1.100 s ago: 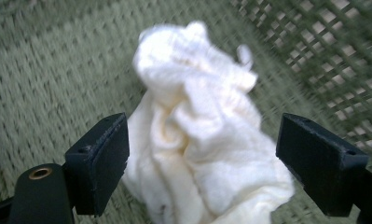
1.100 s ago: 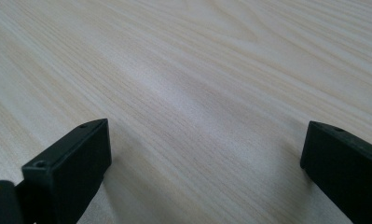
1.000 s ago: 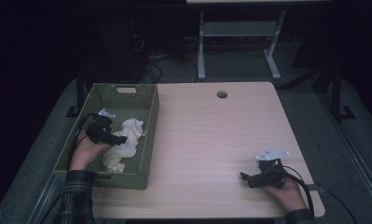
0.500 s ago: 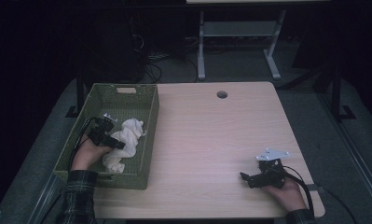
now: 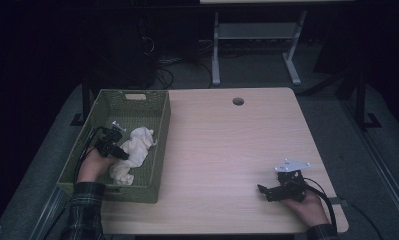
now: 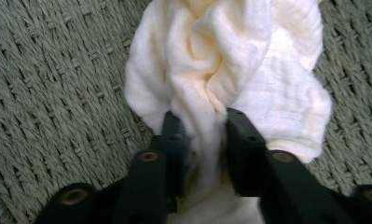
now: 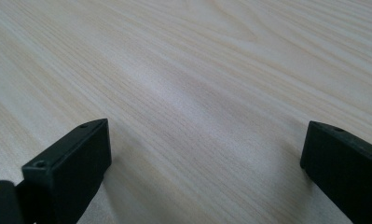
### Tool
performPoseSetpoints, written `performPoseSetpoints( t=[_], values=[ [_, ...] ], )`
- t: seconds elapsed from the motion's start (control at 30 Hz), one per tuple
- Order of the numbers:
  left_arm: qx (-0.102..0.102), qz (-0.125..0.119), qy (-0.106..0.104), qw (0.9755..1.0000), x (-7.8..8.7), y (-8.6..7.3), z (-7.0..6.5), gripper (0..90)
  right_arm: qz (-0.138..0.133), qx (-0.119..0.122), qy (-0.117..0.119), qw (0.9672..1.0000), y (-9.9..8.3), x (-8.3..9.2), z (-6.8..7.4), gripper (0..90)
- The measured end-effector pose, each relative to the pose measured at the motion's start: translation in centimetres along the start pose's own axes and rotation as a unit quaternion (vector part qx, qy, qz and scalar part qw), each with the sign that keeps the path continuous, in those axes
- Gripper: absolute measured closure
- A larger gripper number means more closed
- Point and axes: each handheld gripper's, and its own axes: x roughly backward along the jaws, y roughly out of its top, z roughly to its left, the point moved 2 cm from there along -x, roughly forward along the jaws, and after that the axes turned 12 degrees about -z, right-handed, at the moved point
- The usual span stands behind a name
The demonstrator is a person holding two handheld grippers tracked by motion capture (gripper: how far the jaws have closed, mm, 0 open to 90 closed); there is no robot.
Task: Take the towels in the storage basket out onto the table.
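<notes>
A crumpled white cloth [image 5: 132, 152] lies in the green woven basket [image 5: 159, 125] at the table's left. My left gripper [image 5: 121, 151] reaches into the basket from the near side. Its jaws have just been closing and now pinch a fold of the cloth [image 6: 249, 74], with fabric squeezed between the two black fingers [image 6: 242, 149]. Near the table's front right corner my right gripper [image 5: 263, 190] rests low over the wooden table top [image 7: 197, 79], its jaws wide apart with nothing between them.
The pale wooden table [image 5: 227, 150] has a round cable hole [image 5: 238, 101] near its far edge. A metal stand [image 5: 252, 45] and cables sit on the dark floor beyond. Cables trail from both grippers.
My left gripper has shifted slightly along the cloth in the basket and its jaws have closed onto a fold. The right hand has not moved.
</notes>
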Motion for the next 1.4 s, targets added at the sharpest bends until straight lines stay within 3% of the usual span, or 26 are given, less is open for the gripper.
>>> performPoseSetpoints(
  t=[0.13, 0.27, 0.3, 0.4, 0.43, 0.53, 0.63, 0.67, 0.7, 0.73, 0.77, 0.8, 0.83, 0.87, 0.9, 0.93, 1.0, 1.03, 1.07, 1.1, 1.13, 1.17, 1.2, 1.3, 1.4],
  values=[
    [-0.001, -0.006, -0.003, 1.0, 0.2, 0.1, -0.2, 75.8, 0.0, 0.0, 0.0, 1.0, 0.0, 0.0, 0.0, 1.3],
    [0.0, -0.05, -0.019, 0.9986, 1.3, 0.5, -0.2, 76.0, 0.001, 0.0, 0.0, 1.0, 0.0, 0.0, 0.0, 1.3],
    [0.006, -0.072, -0.026, 0.997, 1.8, 0.6, -0.1, 76.0, 0.001, 0.0, 0.0, 1.0, 0.0, 0.0, 0.0, 1.3],
    [0.008, -0.106, -0.03, 0.9939, 2.6, 0.9, -0.1, 75.8, 0.0, 0.0, 0.0, 1.0, 0.0, 0.0, 0.0, 1.3],
    [0.008, -0.106, -0.03, 0.9939, 2.6, 0.9, -0.1, 75.6, 0.0, 0.0, 0.0, 1.0, 0.0, 0.0, 0.0, 1.3],
    [0.015, -0.15, -0.033, 0.988, 3.7, 1.2, -0.2, 75.6, 0.001, 0.0, 0.0, 1.0, 0.0, 0.0, 0.0, 1.3],
    [0.016, -0.195, -0.041, 0.9799, 4.9, 1.5, -0.2, 75.7, 0.001, 0.0, 0.0, 1.0, 0.0, 0.0, 0.0, 1.3],
    [0.017, -0.216, -0.04, 0.9755, 5.5, 1.6, -0.2, 75.8, 0.001, 0.0, 0.0, 1.0, 0.0, 0.0, 0.0, 1.3],
    [0.017, -0.226, -0.039, 0.9731, 5.8, 1.7, -0.2, 75.8, 0.001, 0.0, 0.0, 1.0, 0.0, 0.0, 0.0, 1.3],
    [0.017, -0.226, -0.039, 0.9731, 5.8, 1.7, -0.2, 75.8, 0.001, 0.0, 0.0, 1.0, 0.0, 0.0, 0.0, 1.3],
    [0.023, -0.251, -0.043, 0.9667, 6.5, 1.8, -0.2, 75.8, 0.0, 0.0, 0.0, 1.0, 0.0, 0.0, 0.0, 1.3],
    [0.023, -0.251, -0.043, 0.9667, 6.5, 1.8, -0.2, 75.8, 0.0, 0.0, 0.0, 1.0, 0.0, 0.0, 0.0, 1.3],
    [0.022, -0.264, -0.045, 0.9632, 6.9, 1.8, -0.2, 75.8, 0.001, 0.0, 0.0, 1.0, 0.0, 0.0, 0.0, 1.3],
    [0.023, -0.282, -0.049, 0.9578, 7.6, 1.9, -0.3, 75.9, 0.001, 0.0, 0.0, 1.0, 0.0, 0.0, 0.0, 1.3],
    [0.022, -0.292, -0.05, 0.9549, 7.9, 1.9, -0.3, 75.8, 0.001, 0.0, 0.0, 1.0, 0.0, 0.0, 0.0, 1.3],
    [0.022, -0.292, -0.05, 0.9549, 7.9, 1.9, -0.3, 75.8, 0.001, 0.0, 0.0, 1.0, 0.0, 0.0, 0.0, 1.3],
    [0.027, -0.318, -0.064, 0.9455, 8.9, 1.9, -0.4, 75.8, 0.0, 0.0, 0.0, 1.0, 0.0, 0.0, 0.0, 1.3],
    [0.026, -0.322, -0.067, 0.9439, 9.2, 2.0, -0.4, 75.7, 0.001, 0.0, 0.0, 1.0, 0.0, 0.0, 0.0, 1.3],
    [0.026, -0.322, -0.067, 0.9439, 9.2, 2.0, -0.4, 75.8, 0.001, 0.0, 0.0, 1.0, 0.0, 0.0, 0.0, 1.3],
    [0.024, -0.334, -0.07, 0.9398, 9.7, 2.0, -0.6, 75.7, 0.001, 0.0, 0.0, 1.0, 0.0, 0.0, 0.0, 1.3],
    [0.024, -0.334, -0.07, 0.9398, 9.7, 2.0, -0.6, 75.8, 0.001, 0.0, 0.0, 1.0, 0.0, 0.0, 0.0, 1.3],
    [0.022, -0.342, -0.073, 0.9365, 10.3, 2.2, -0.8, 75.7, 0.001, 0.0, 0.0, 1.0, 0.0, 0.0, 0.0, 1.3],
    [0.022, -0.342, -0.073, 0.9365, 10.3, 2.2, -0.8, 75.8, 0.001, 0.0, 0.0, 1.0, 0.0, 0.0, 0.0, 1.3],
    [0.021, -0.354, -0.078, 0.9318, 11.1, 2.6, -1.3, 75.8, 0.001, 0.0, 0.0, 1.0, 0.0, 0.0, 0.0, 1.3],
    [0.018, -0.355, -0.081, 0.9313, 11.3, 3.0, -1.7, 75.8, 0.001, 0.0, 0.0, 1.0, 0.0, 0.0, 0.0, 1.3]
  ],
)
